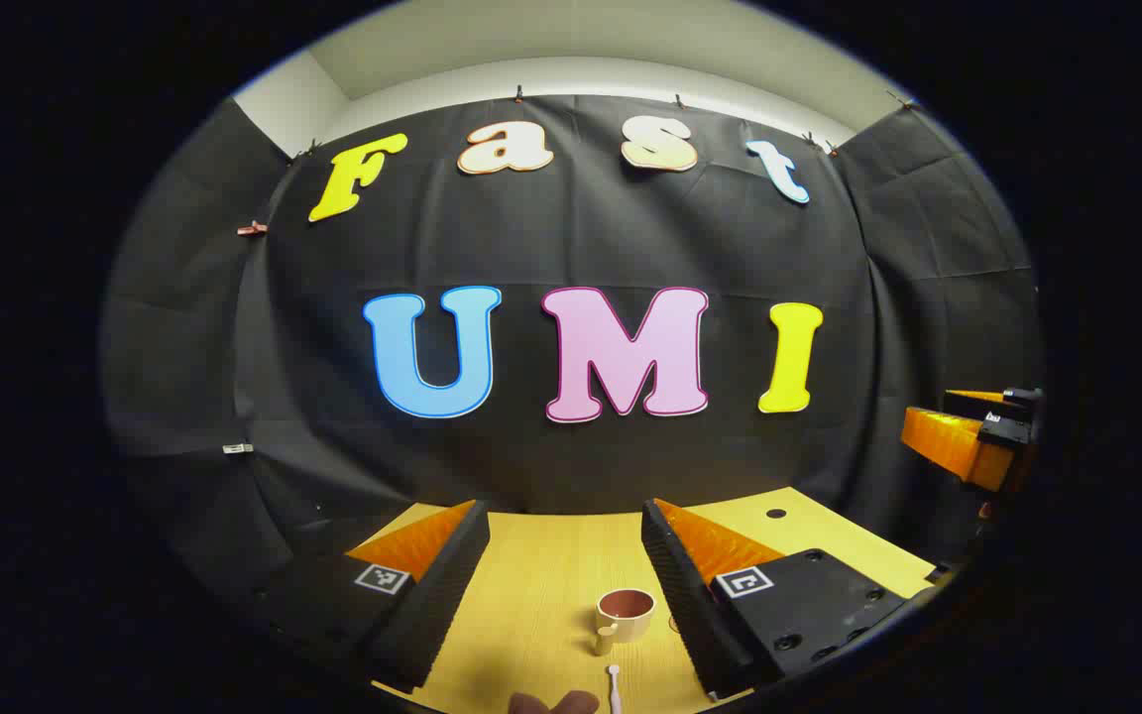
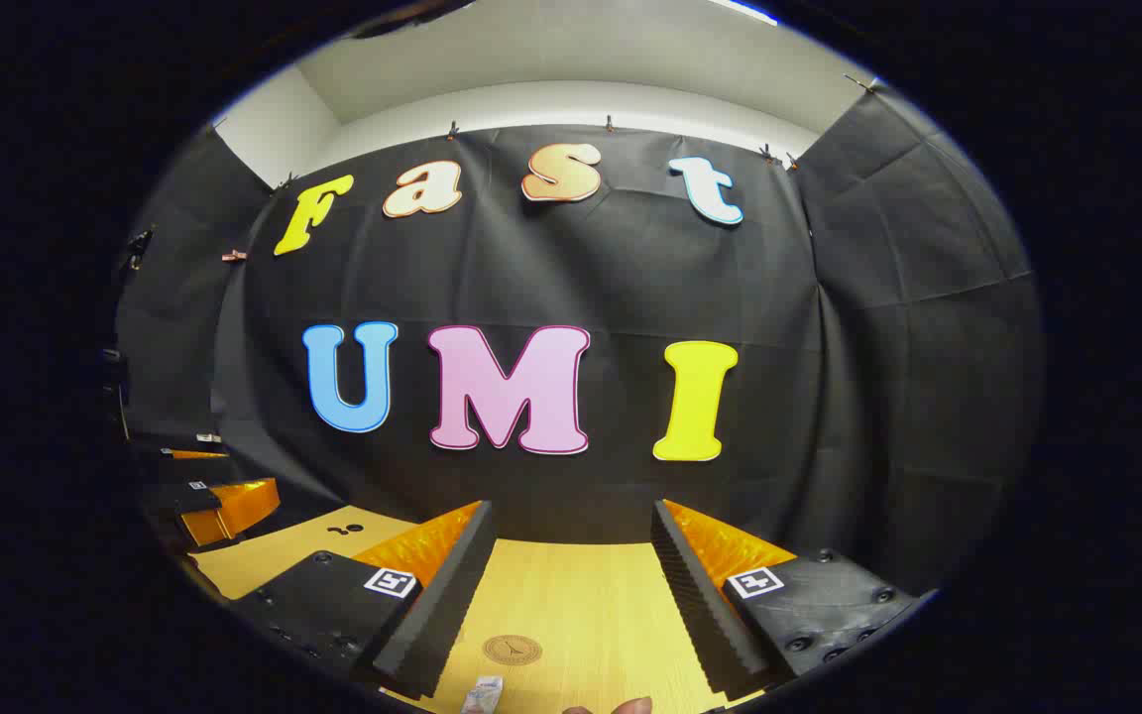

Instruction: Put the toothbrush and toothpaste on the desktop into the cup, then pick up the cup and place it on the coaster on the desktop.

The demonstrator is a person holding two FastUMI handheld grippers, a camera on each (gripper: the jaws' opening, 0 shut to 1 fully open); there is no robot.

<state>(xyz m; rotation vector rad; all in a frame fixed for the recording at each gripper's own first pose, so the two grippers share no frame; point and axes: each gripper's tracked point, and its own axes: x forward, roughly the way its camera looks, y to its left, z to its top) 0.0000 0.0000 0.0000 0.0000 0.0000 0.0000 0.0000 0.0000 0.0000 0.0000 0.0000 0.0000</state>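
In the left gripper view a cream cup (image 1: 626, 613) with a brown inside stands upright on the wooden desktop (image 1: 531, 575), its handle towards me. It sits between my left gripper's (image 1: 563, 512) open fingers, near the right one and below them. The white end of a toothbrush (image 1: 614, 684) lies just in front of the cup. In the right gripper view a round tan coaster (image 2: 513, 650) lies flat on the desktop, with the end of a toothpaste tube (image 2: 484, 694) at the bottom edge. My right gripper (image 2: 571, 512) hovers open above them, holding nothing.
A person's fingertips (image 1: 551, 702) show at the bottom edge beside the toothbrush, and another fingertip (image 2: 621, 706) near the toothpaste. Each gripper appears at the side of the other's view, the right one (image 1: 968, 441) and the left one (image 2: 224, 506). Black cloth walls off the desk's back.
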